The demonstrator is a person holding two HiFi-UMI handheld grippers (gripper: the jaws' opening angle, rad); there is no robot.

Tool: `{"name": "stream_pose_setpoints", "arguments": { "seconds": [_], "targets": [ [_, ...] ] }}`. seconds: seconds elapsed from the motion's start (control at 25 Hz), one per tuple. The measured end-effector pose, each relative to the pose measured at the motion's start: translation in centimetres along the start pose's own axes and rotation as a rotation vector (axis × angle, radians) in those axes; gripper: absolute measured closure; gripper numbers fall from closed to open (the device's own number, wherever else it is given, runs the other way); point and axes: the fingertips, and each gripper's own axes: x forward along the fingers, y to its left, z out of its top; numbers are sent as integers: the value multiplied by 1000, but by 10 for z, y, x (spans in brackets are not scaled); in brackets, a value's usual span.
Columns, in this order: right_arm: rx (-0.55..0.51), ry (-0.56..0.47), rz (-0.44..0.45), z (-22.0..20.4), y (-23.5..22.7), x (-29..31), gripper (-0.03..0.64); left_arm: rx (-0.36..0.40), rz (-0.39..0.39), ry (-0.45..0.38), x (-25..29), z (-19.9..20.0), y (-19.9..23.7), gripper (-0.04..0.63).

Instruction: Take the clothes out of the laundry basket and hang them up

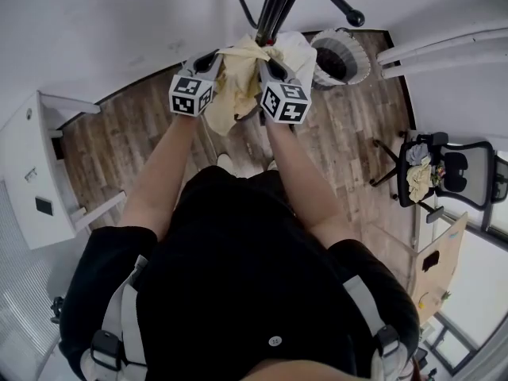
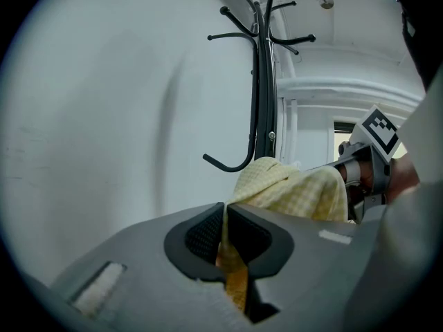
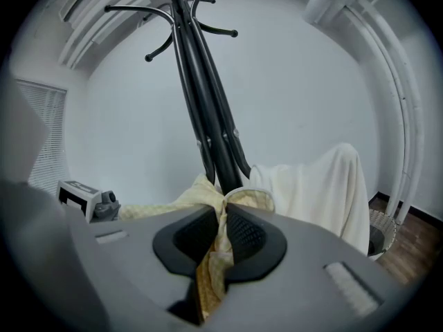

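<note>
Pinching one yellow checked garment (image 2: 297, 189) at the coat stand (image 3: 201, 102), we have left gripper (image 2: 225, 211) and right gripper (image 3: 223, 211) both clamped on its fabric.

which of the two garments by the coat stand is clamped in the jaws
The yellow checked garment: the left gripper and right gripper both pinch it. The plain cream garment hangs draped by the coat stand, ungripped.

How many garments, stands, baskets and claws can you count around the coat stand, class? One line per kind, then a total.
Garments: 2, yellow checked garment, cream garment
Stands: 1, coat stand
Baskets: 1, laundry basket
Claws: 2, left claw, right claw
Total: 6
</note>
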Motion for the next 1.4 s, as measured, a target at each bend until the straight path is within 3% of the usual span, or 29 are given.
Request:
{"name": "stream_pose_setpoints", "arguments": {
  "seconds": [0.28,0.72,0.88,1.0,1.4],
  "targets": [
    [-28,-21,-17,-16,0,0,581,-4,-38,-30,0,-12,-7,583],
    [-231,-99,-16,-25,5,1,577,36,-54,-49,2,-15,-11,570],
    [-222,-106,-3,-25,5,-3,521,26,-42,-50,-4,-14,-7,511],
    [-204,-105,18,-24,3,-8,476,21,-32,-62,-9,-8,-2,502],
    [-214,-73,66,-33,5,-22,440,20,-17,-46,-25,-14,-2,488]
  ]
}}
